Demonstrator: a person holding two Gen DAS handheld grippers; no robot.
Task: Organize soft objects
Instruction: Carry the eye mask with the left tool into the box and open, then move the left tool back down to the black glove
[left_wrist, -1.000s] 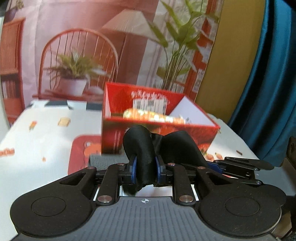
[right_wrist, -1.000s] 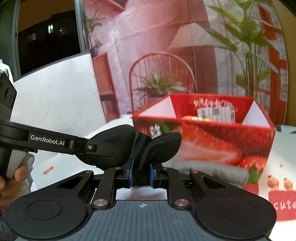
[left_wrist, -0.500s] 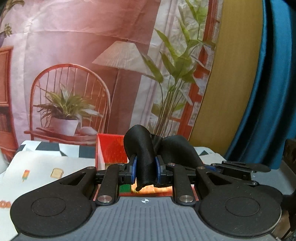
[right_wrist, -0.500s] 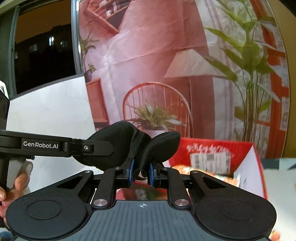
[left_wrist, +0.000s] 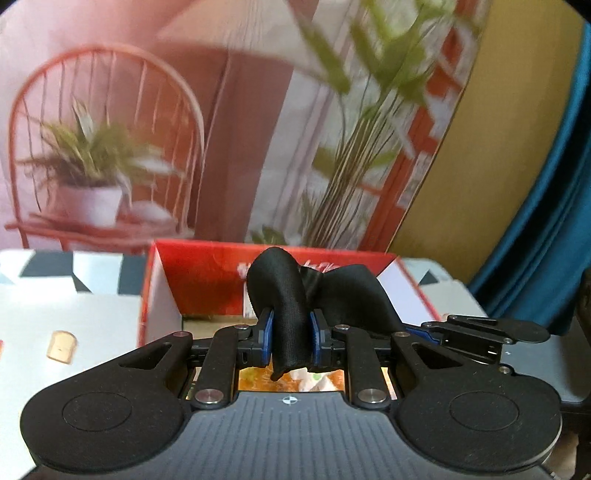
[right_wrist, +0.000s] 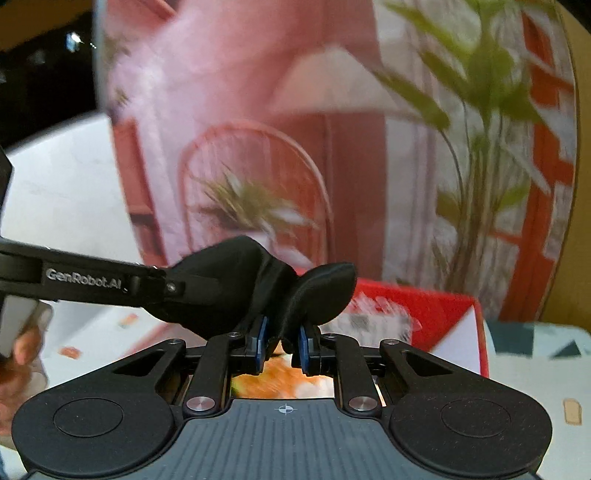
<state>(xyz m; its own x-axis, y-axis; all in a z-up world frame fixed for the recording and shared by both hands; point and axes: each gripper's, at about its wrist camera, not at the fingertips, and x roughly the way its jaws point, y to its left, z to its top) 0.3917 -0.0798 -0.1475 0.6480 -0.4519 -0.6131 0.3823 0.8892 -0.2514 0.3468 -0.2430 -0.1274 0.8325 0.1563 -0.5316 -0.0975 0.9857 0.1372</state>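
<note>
A black folded cloth (left_wrist: 291, 306) is bunched between the blue pads of my left gripper (left_wrist: 290, 334), which is shut on it. The same black cloth (right_wrist: 258, 291) is also pinched by my right gripper (right_wrist: 280, 341), shut on its other end. Both hold it above the open red strawberry-print box (left_wrist: 207, 273), whose far wall and white flaps show past the fingers. In the right wrist view the red box (right_wrist: 436, 314) lies ahead and to the right, and the left gripper's arm (right_wrist: 85, 282) reaches in from the left. Orange packaging shows inside the box below the jaws.
A white patterned tablecloth (left_wrist: 55, 321) covers the table around the box. A printed backdrop (left_wrist: 147, 129) of a chair and plants hangs behind, with a blue curtain (left_wrist: 546, 221) at the right. A person's hand (right_wrist: 22, 350) holds the left gripper's handle.
Both grippers carried the black cloth forward from in front of the box to above its opening. The box now sits under the jaws, its inside partly visible. Grips unchanged.
</note>
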